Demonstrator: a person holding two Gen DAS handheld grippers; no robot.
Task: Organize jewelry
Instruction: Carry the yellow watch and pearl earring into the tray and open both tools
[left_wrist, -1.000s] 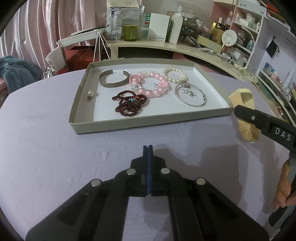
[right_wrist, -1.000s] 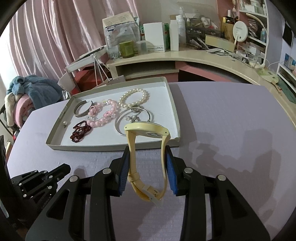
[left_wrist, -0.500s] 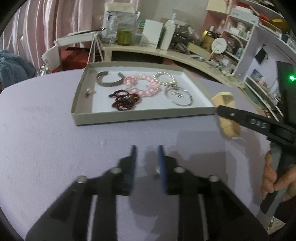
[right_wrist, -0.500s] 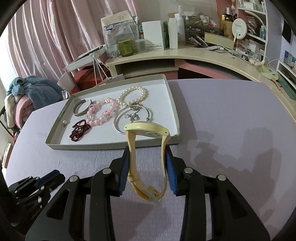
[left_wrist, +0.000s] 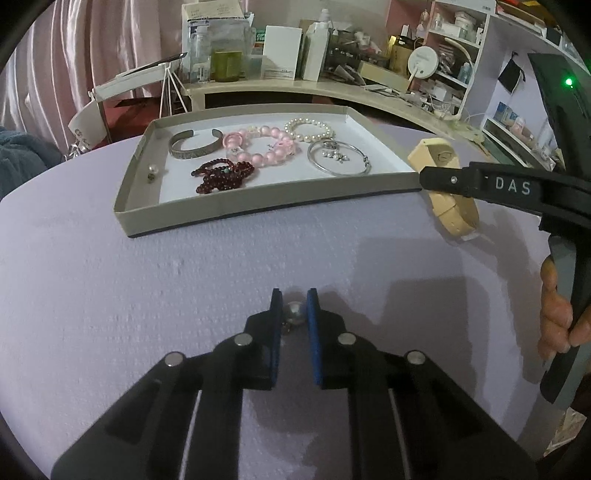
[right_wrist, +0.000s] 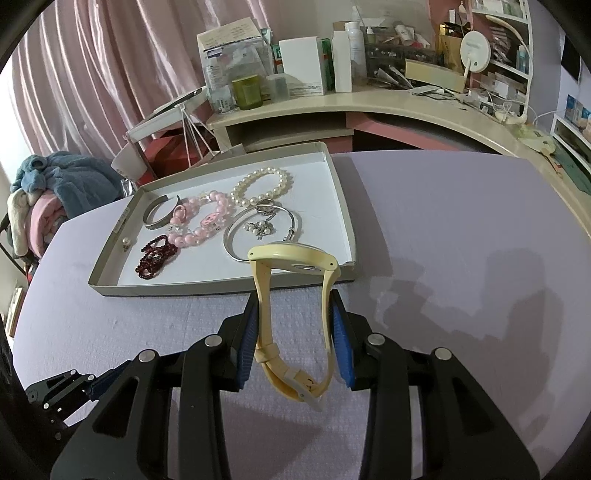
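Jewelry fills the tray (left_wrist: 258, 212) mid-table; left hand-held gripper (left_wrist: 294, 314), jaws just closing, brackets a stray pearl earring (left_wrist: 294, 312) near the front edge, right hand-held gripper (right_wrist: 294, 332) clamps a watch (right_wrist: 295, 317).

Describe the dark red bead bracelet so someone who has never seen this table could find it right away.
Look in the shallow grey tray on the lilac table. The dark red bead bracelet lies bunched in the front half, just in front of the pink bead bracelet. It alone has tiny dark beads, heaped instead of lying in an open ring.
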